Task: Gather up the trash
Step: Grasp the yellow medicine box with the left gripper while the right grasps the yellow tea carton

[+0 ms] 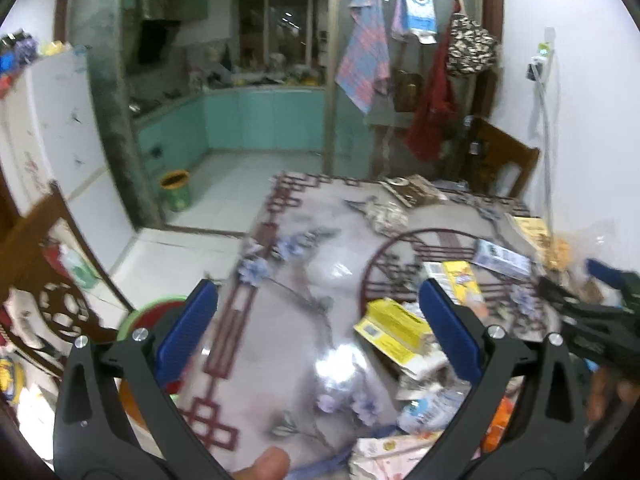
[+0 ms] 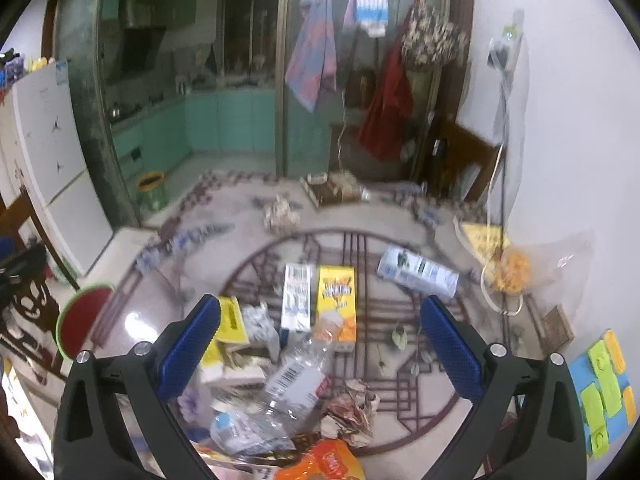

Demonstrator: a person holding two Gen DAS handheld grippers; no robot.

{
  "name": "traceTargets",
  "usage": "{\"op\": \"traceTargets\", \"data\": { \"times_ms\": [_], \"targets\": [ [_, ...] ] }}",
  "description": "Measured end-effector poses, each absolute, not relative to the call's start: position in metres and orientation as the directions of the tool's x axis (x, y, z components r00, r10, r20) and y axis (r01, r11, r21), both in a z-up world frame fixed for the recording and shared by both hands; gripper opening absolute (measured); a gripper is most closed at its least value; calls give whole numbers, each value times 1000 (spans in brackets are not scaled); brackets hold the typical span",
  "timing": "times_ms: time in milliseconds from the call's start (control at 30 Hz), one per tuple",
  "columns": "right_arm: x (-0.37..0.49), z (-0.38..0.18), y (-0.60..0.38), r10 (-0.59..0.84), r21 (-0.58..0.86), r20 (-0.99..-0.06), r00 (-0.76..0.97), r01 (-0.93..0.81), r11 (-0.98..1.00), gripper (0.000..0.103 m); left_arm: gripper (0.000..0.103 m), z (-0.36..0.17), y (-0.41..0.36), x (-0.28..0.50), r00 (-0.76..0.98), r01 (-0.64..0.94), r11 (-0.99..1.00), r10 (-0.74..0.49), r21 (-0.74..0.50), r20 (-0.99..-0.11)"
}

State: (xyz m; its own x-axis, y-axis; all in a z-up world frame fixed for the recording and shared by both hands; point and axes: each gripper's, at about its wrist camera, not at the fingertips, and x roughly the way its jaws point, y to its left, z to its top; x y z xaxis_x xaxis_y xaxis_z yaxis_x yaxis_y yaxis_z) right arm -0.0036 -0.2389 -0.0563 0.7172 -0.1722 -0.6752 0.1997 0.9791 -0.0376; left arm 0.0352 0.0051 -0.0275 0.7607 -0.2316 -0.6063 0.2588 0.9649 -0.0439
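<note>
1. Both tongs, left gripper and right gripper, are held wide open, gripping nothing.
2. A crushed plastic bottle lies between the right fingers.
3. It is judged light, slippery and springy; its labelled middle is best gripped.

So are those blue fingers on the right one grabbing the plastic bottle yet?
Apart. The right wrist view shows the right gripper open, its fingers hovering above the bottle.
</note>
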Motion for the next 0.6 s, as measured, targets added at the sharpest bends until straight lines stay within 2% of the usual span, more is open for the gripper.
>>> {"op": "traceTargets", "data": {
  "times_ms": [167,200,267,367,600],
  "targets": [
    [41,-103,-279,-66,75,-788,612,202,976,95,99,-44,0,47,703,277,959,-247,-63,-667],
    [49,-110,-284,-64,76,-803,592,208,975,93,99,-48,-1,49,694,278,958,-249,-68,-676],
    [73,-130,-299,-67,63,-842,535,220,973,81,99,-59,-3,56,654,287,952,-276,-108,-704],
    [100,-154,-314,-80,48,-878,472,253,966,76,99,-75,-8,69,591,279,947,-300,-159,-749],
    [150,-210,-323,-55,31,-939,341,240,970,75,99,-114,-30,101,476,278,933,-339,-227,-811]
  ]
}}
